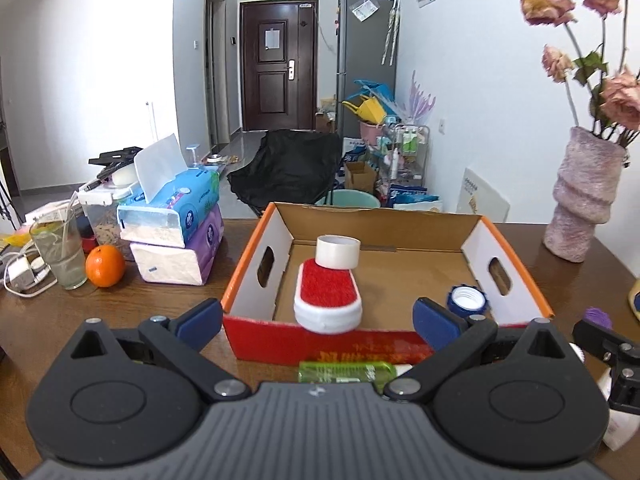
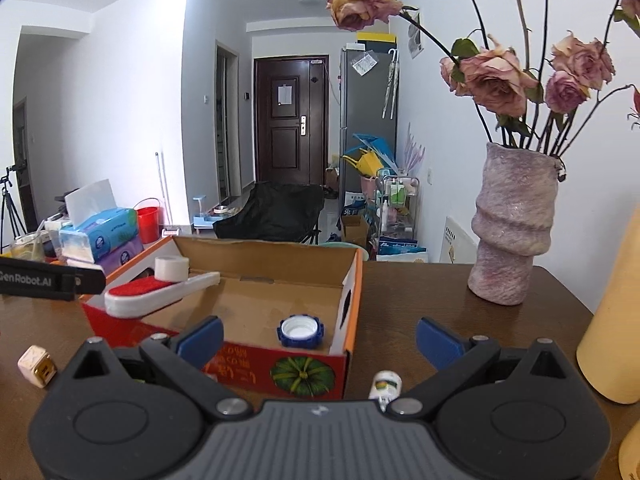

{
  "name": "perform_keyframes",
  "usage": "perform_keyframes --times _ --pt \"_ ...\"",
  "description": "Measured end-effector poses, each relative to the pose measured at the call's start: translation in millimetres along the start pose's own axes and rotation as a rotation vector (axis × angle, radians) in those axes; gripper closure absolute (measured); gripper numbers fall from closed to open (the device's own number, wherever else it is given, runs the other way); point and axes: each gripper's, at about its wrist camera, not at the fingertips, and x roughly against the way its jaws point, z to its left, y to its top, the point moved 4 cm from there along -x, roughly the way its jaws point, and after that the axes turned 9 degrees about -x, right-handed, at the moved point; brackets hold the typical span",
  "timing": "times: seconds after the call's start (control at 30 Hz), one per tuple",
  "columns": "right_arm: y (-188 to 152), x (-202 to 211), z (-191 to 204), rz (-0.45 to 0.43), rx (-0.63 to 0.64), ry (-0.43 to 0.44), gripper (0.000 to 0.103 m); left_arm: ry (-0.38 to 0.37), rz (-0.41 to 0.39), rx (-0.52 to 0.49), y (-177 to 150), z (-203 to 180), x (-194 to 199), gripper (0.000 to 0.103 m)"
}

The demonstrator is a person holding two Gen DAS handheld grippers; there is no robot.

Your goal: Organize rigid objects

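An open cardboard box (image 1: 248, 280) (image 2: 352, 304) with orange rims and a red front stands on the wooden table. Inside lie a white brush with red bristles (image 1: 328, 296) (image 2: 160, 294), a roll of white tape (image 1: 338, 251) (image 2: 171, 269) and a blue bottle cap (image 1: 467, 301) (image 2: 300, 331). A green bottle (image 1: 346, 372) lies on the table before the box, under my left gripper (image 1: 318, 318), which is open and empty. My right gripper (image 2: 318, 336) is open too, just above a small white bottle (image 2: 385, 385) by the box's right front corner.
Stacked tissue packs (image 1: 176, 232), an orange (image 1: 105, 266) and a glass (image 1: 60, 256) stand left of the box. A pink vase with dried roses (image 2: 514, 232) stands at the right rear. A yellow container (image 2: 612, 320) is at the far right, a small cream cube (image 2: 37, 366) at the left.
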Motion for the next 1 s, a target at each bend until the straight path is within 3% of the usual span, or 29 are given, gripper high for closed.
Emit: perform_keyframes --times 0.6,1.0 --pt "-32 67 -15 -0.020 0.025 -0.011 0.000 0.004 -0.034 0.022 -42 7 58 0.000" --pt "-58 102 -22 -0.010 0.054 -0.024 0.000 0.012 -0.017 0.028 -79 21 78 0.000"
